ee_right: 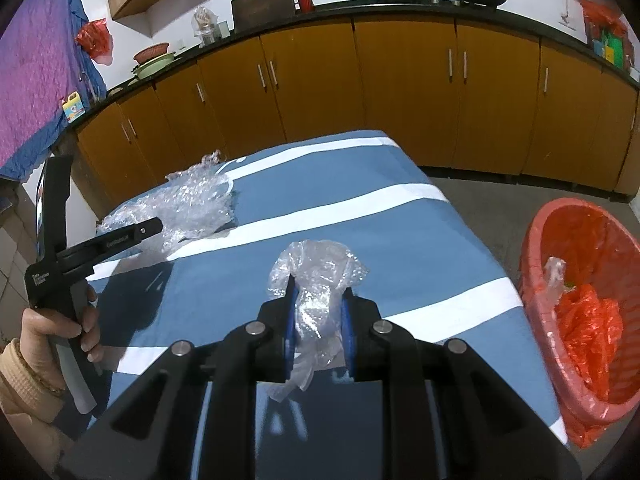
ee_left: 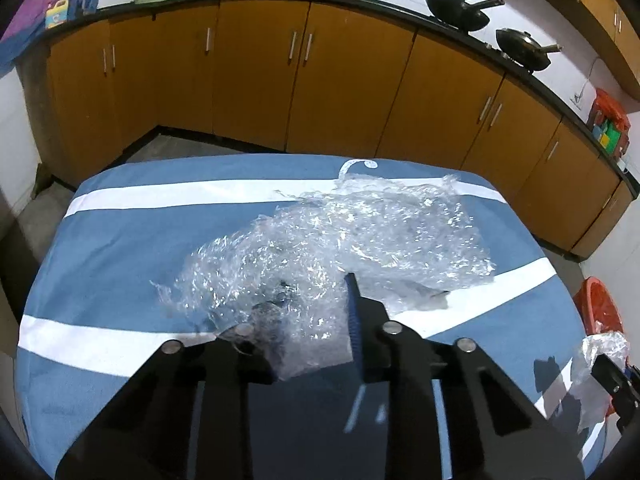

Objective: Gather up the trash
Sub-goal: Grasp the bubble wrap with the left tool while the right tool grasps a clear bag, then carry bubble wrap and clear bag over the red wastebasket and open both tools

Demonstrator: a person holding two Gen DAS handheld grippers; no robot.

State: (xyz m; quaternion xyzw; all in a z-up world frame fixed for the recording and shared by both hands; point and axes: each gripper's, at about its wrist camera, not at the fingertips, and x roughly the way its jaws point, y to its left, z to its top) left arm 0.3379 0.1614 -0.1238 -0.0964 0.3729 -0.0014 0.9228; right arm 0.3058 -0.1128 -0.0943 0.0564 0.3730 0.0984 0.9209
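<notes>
- Left gripper (ee_left: 316,320): jaws drawn close on the near edge of the bubble wrap sheet (ee_left: 360,236), with film bunched between the blue pads; the left finger is largely veiled by the plastic. Grip judged to be on, though how deep the bite goes cannot be told.
- The sheet lies crumpled on the blue-and-white striped tablecloth (ee_left: 120,248), spread toward the far side of the table, most of it beyond the fingertips.
- Right gripper (ee_right: 318,312): clamped on a small wad of clear plastic wrap (ee_right: 316,272), which bulges above the pads and trails below them, clear of the cloth.
- The red waste basket (ee_right: 576,240) stands on the floor just beside the table's right edge, lined with a red bag and already holding some plastic.
- Pose: both tools pitch downward toward the tabletop. The person's left hand (ee_right: 60,328) is wrapped round the left tool's handle, a beige cuff at the wrist.
- Recommendation: lift the sheet slowly so that the trailing bulk follows without snagging the cloth; confirm that the pinch holds before swinging across.
- Recommendation: carry the right-hand wad over the basket rim before letting go; light film drifts readily.
</notes>
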